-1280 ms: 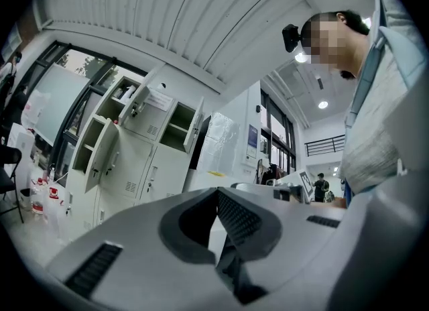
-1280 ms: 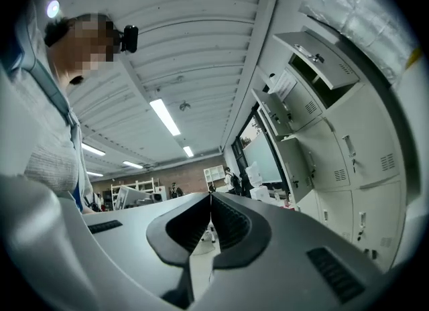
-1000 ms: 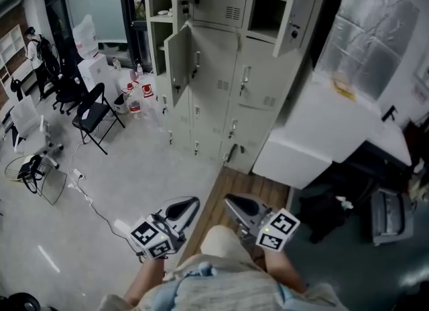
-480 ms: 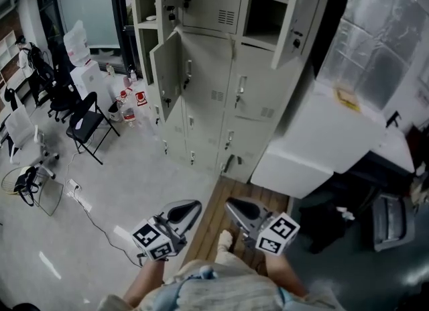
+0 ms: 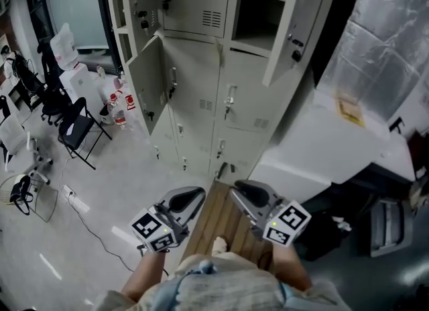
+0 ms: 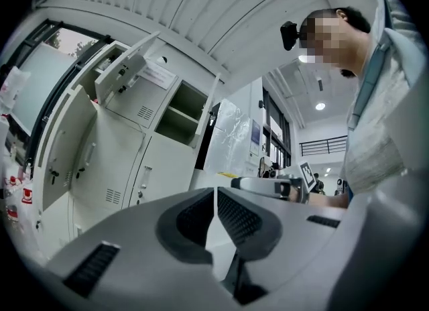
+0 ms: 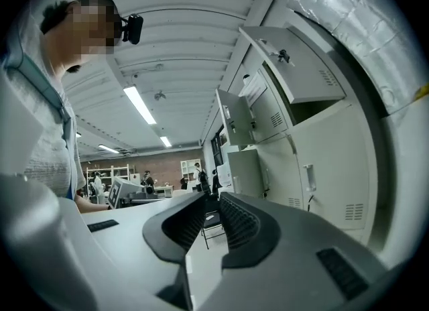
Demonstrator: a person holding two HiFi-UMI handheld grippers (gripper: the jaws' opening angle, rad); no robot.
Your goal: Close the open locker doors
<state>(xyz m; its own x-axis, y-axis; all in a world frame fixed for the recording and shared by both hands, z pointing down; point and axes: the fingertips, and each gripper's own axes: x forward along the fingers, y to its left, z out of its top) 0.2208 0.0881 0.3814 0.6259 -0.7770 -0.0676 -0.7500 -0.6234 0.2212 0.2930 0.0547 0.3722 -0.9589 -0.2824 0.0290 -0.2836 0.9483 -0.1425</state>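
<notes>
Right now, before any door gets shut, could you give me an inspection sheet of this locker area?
Surface: light grey floor, with a brown wooden plank strip underfoot.
Job's things: pale grey metal lockers; middle-left door, upper-right door and upper-left door stand open.
Clutter: black folding chair; plastic bottles; bulky white box.
Grippers: left gripper has its jaws together and empty; right gripper has its jaws slightly apart, just been opening, with nothing between them.
Cables: white power strip with a cable trailing over the floor.
Surroundings: silver foil-wrapped panel to the right of the lockers.
</notes>
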